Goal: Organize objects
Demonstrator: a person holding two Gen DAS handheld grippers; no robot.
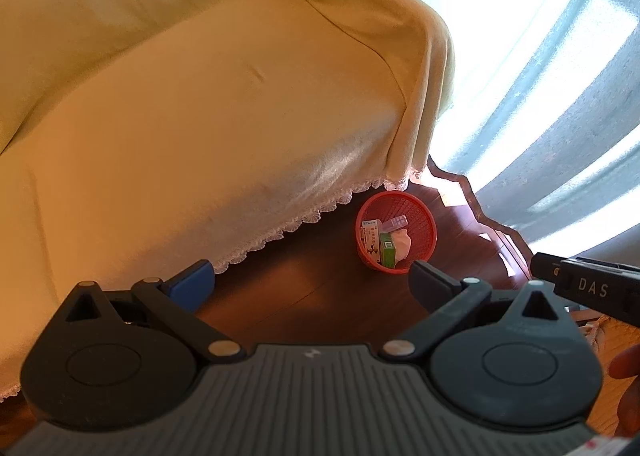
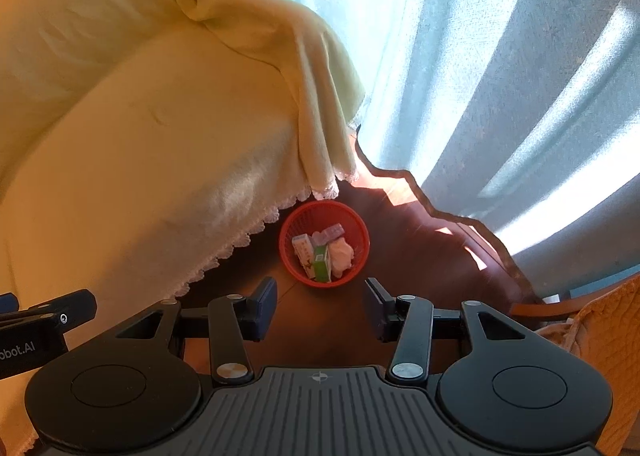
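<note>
Both grippers hang well above the floor with nothing between their fingers — the left gripper (image 1: 311, 284) stands wide open, the right gripper (image 2: 320, 306) at a middling gap, each pointing steeply down. Below them a red mesh basket (image 2: 298, 223) sits on the dark wooden floor (image 2: 400, 256), just beside the lace-edged hem of a pale yellow sofa cover (image 2: 160, 159) and near the bottom of a light blue curtain (image 2: 480, 55). Inside it lie a white box (image 2: 303, 248), a green box (image 2: 321, 262), a small lilac pack (image 2: 334, 232) and a crumpled white wad (image 2: 342, 254), all loosely heaped. Nothing loose shows on the sofa seat or the floor, so the sorting looks largely done; whether more things wait out of view cannot be told. If the basket itself is to be moved next, the right gripper is the better placed — it should come straight down over the near rim, close on the thin mesh wall rather than on the contents, and lift level so the upright boxes do not tip out. Keep clear of the hanging lace.
</note>
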